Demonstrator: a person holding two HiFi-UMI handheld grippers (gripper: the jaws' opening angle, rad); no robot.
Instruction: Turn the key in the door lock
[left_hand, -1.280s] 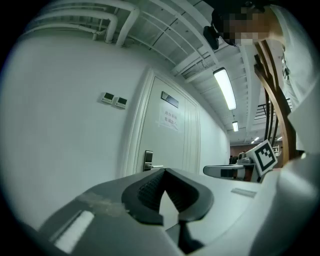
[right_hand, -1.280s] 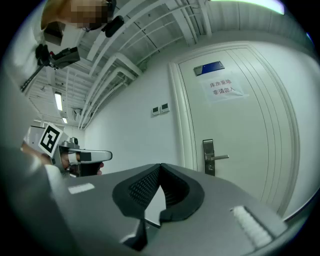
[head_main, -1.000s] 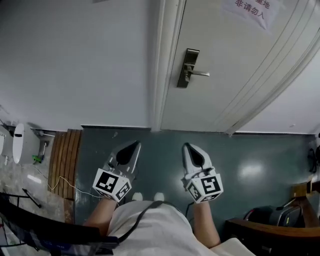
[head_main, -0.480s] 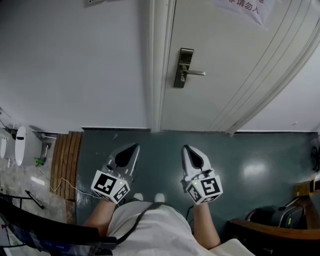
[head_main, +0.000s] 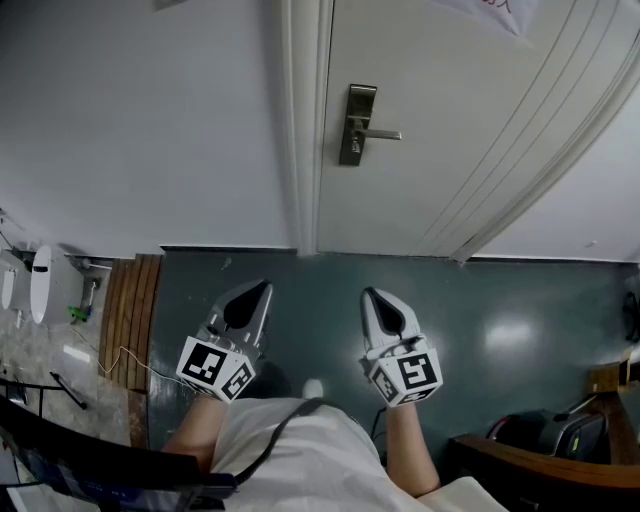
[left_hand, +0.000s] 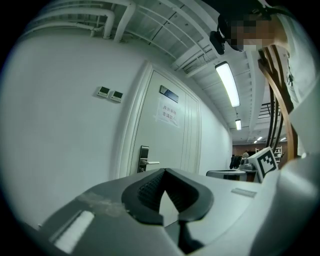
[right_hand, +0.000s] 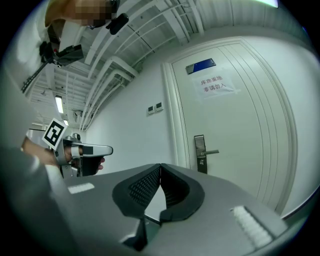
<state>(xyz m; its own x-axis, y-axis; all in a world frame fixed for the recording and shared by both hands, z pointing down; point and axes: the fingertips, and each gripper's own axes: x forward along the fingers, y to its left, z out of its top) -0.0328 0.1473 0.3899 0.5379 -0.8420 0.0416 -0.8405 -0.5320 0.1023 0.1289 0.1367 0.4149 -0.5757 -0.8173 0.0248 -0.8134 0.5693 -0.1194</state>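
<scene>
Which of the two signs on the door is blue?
The small plate at the top is blue. The larger paper notice just below it is white.

Brown slatted wooden board (head_main: 133, 320) lies on the glossy teal floor (head_main: 500, 300), its end against the white wall (head_main: 140, 120).

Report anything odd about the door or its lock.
Nothing stands out. The door is closed, its handle level, the lock plate straight. The left gripper and right gripper are shut and empty.
</scene>
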